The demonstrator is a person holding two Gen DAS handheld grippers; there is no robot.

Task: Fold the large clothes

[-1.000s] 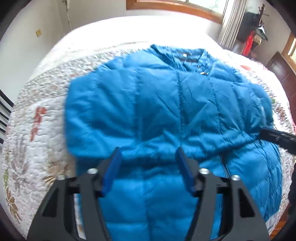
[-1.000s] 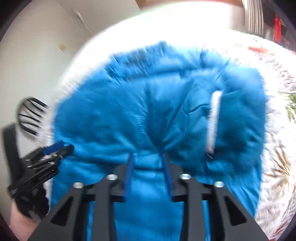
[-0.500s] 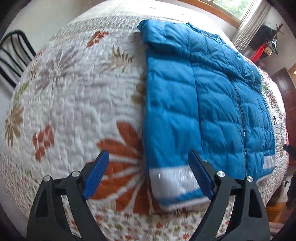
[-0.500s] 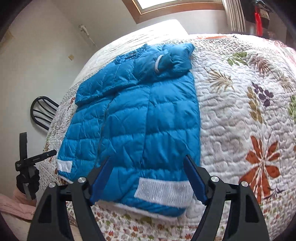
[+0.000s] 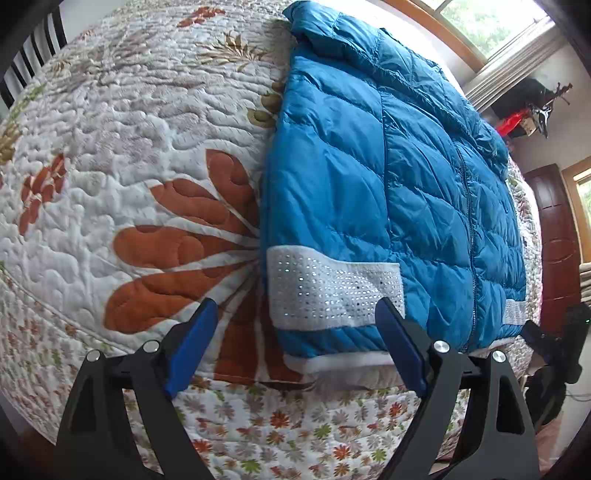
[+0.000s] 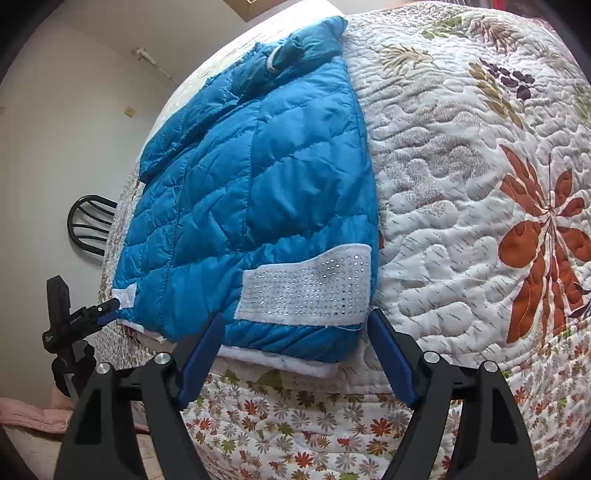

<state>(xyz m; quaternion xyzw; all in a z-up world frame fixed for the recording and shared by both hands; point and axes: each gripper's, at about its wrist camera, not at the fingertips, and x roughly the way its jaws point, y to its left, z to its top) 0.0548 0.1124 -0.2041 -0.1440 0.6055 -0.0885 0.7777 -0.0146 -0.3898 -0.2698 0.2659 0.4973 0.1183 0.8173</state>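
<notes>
**Both grippers spread wide at the hem of the blue jacket**

The left gripper point(image 5: 295, 354) had its blue-padded fingers point(image 5: 192, 343) spread far apart, pinching nothing. Between them lay the near left corner of the blue puffer jacket point(image 5: 369, 177), with a white studded band point(image 5: 332, 291) across that corner and a white ribbed hem point(image 5: 332, 363) just beneath it. The fingertips sat close to the hem, though contact could not be made out.

The right gripper point(image 6: 291, 350) stood likewise with its fingers point(image 6: 391, 358) wide open and empty, framing the jacket's other near corner, where a second white studded band point(image 6: 306, 291) ran just above the hem.

The jacket point(image 6: 258, 166) lay flat on the floral quilt point(image 5: 129, 147) covering the bed, its hem at the near edge and its collar toward the far side. A zip point(image 5: 467, 221) ran down its middle, and its sleeves were folded in across the upper part, one cuff point(image 6: 275, 59) showing near the collar.

In the right wrist view, the left gripper point(image 6: 107, 308) appeared at the jacket's far corner. A black chair point(image 6: 88, 225) stood by the wall beyond the bed. The left wrist view showed a window point(image 5: 480, 26) and a dark wooden door point(image 5: 554, 240) past the bed.
</notes>
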